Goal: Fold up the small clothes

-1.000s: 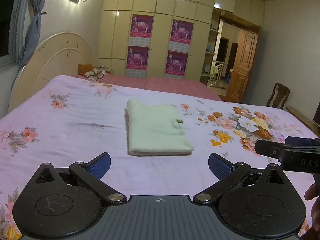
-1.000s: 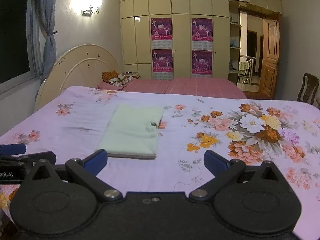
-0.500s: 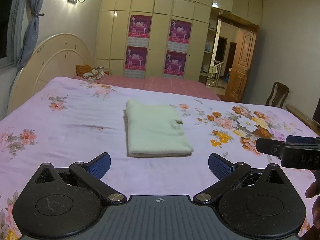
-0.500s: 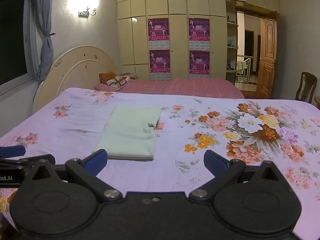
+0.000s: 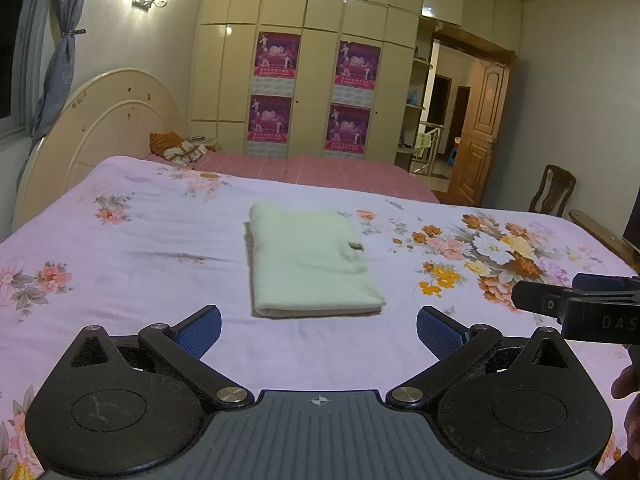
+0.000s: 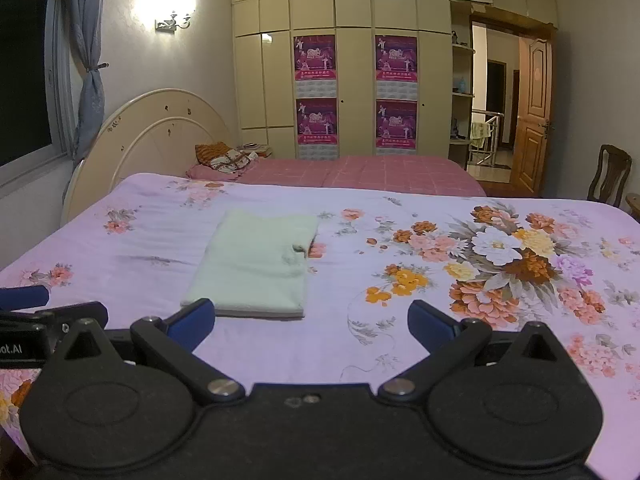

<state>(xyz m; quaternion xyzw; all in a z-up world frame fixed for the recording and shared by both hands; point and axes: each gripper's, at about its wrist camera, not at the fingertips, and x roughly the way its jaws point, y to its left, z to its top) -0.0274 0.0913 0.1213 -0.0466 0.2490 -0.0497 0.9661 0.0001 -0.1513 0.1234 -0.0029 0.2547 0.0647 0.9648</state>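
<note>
On the bed (image 5: pixel 120 280), mid-sheet, I see the folded cloth (image 5: pixel 308 264), a pale green rectangle lying flat on the lilac floral cover, its thick folded edge toward me. From my left gripper (image 5: pixel 318 328) the cloth sits straight ahead, just beyond the blue pads (image 5: pixel 200 330), which stand wide apart and touch nothing. From my right gripper (image 6: pixel 312 320) the cloth (image 6: pixel 260 264) lies ahead and to the left, its near edge just past the left pad (image 6: pixel 192 320); these fingers are spread too and empty. Each tool shows at the edge of the other's view. Behind the bed I see a headboard (image 6: pixel 160 136), wardrobe (image 6: pixel 360 80) and open door (image 6: pixel 532 116).
</note>
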